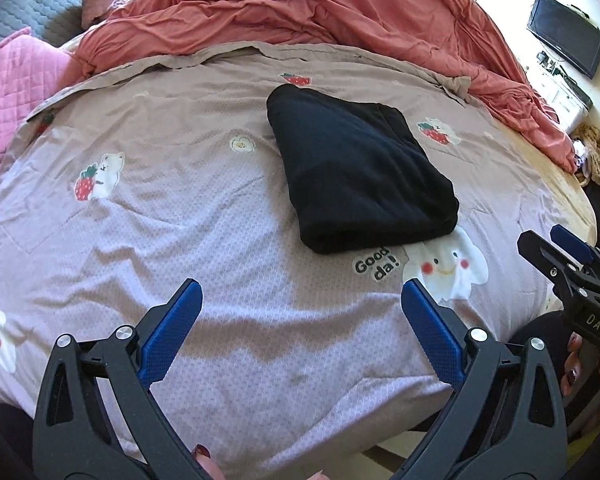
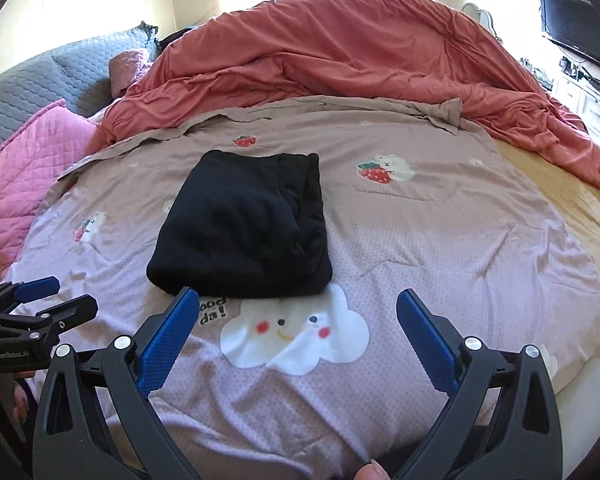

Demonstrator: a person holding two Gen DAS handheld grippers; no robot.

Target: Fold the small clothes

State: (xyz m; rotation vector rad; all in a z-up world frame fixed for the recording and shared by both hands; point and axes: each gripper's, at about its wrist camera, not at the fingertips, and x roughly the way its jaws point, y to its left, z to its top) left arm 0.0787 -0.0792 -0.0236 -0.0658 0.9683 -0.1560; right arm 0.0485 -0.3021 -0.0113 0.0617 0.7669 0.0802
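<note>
A black garment lies folded into a thick rectangle on the lilac cartoon-print bed cover. It also shows in the right wrist view, just beyond a white cloud print. My left gripper is open and empty, held above the cover short of the garment. My right gripper is open and empty, its left blue fingertip close to the garment's near edge. The right gripper shows at the right edge of the left wrist view, and the left gripper at the left edge of the right wrist view.
A rumpled coral duvet is heaped across the far side of the bed. Pink and grey quilted pillows lie at the left. A yellow sheet edge and a TV on white furniture are at the right.
</note>
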